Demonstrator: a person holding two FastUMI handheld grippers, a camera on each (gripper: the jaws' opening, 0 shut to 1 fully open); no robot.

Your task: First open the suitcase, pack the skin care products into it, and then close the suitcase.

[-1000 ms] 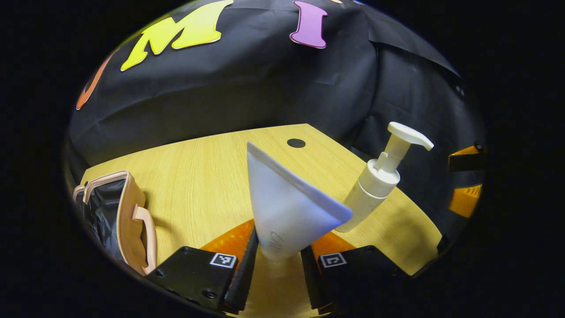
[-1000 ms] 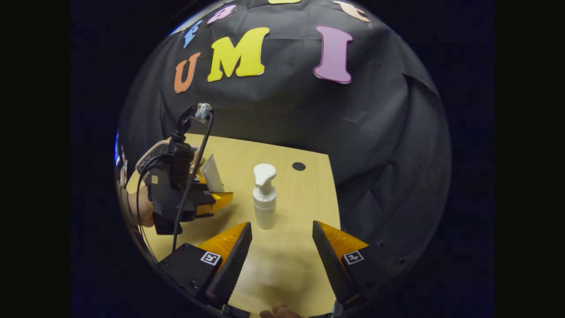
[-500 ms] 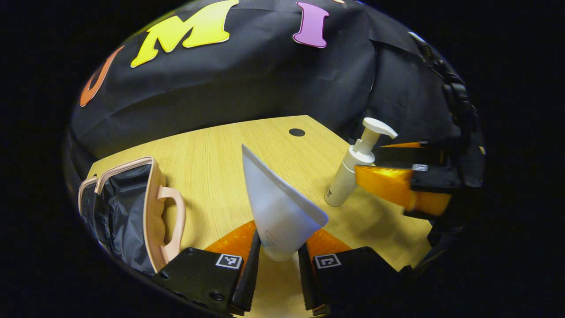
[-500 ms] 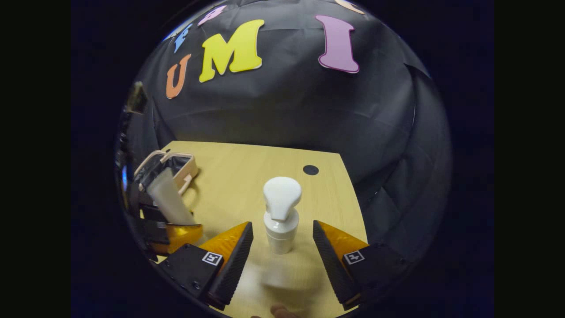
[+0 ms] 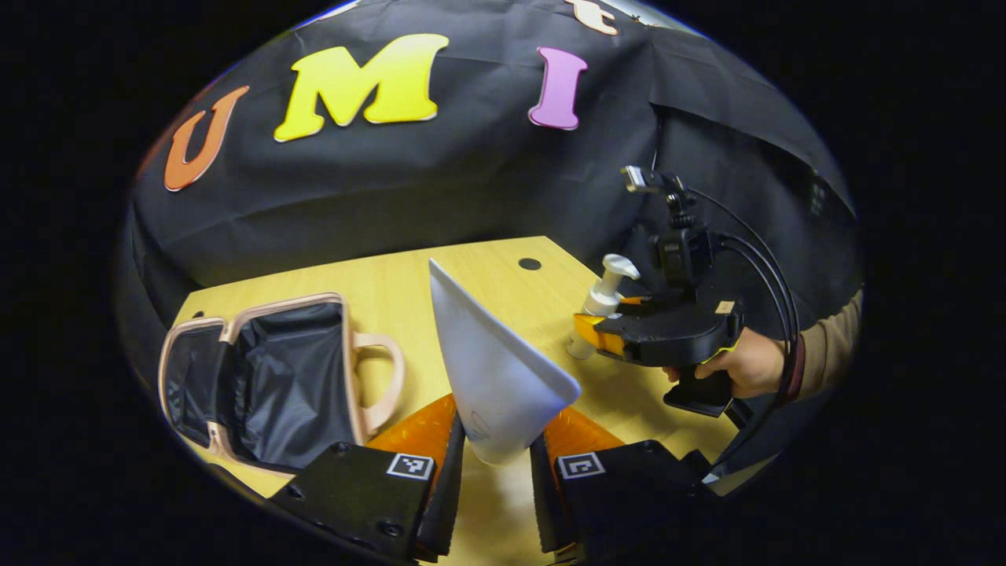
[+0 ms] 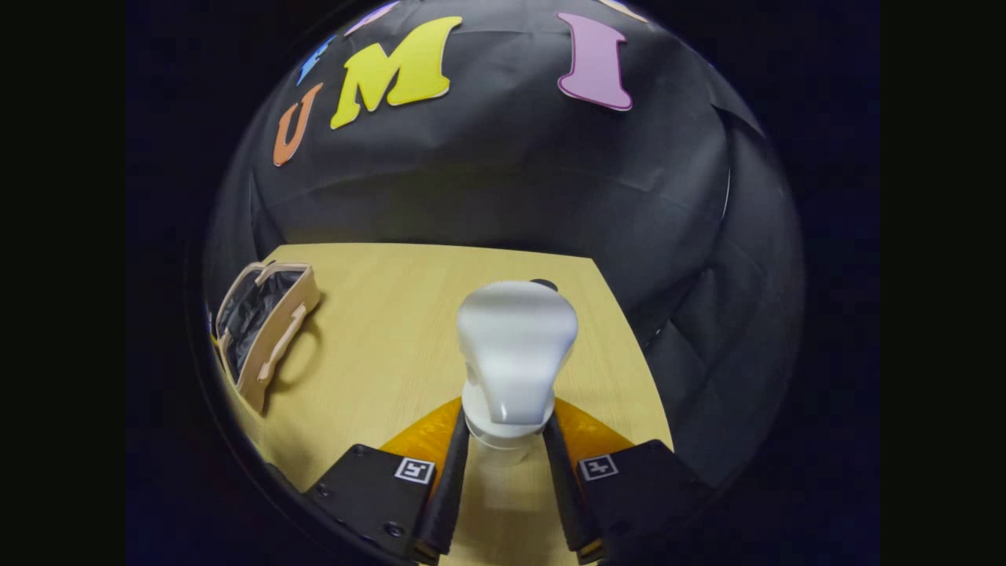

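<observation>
Left gripper point(image 5: 493, 479) clenched on a pale tube point(image 5: 491, 369), crimped end up, held above the wooden bench point(image 5: 393, 275). Suitcase point(image 5: 275, 377) lies open at bench left, black lining exposed, pink handle toward the tube. Right gripper point(image 6: 504, 472) grasps a white pump bottle point(image 6: 515, 354) just under its pump head; a hand point(image 5: 743, 365) holds it. Dark round hole point(image 5: 530, 264) in the bench behind. Bare wood between suitcase and bottle.
</observation>
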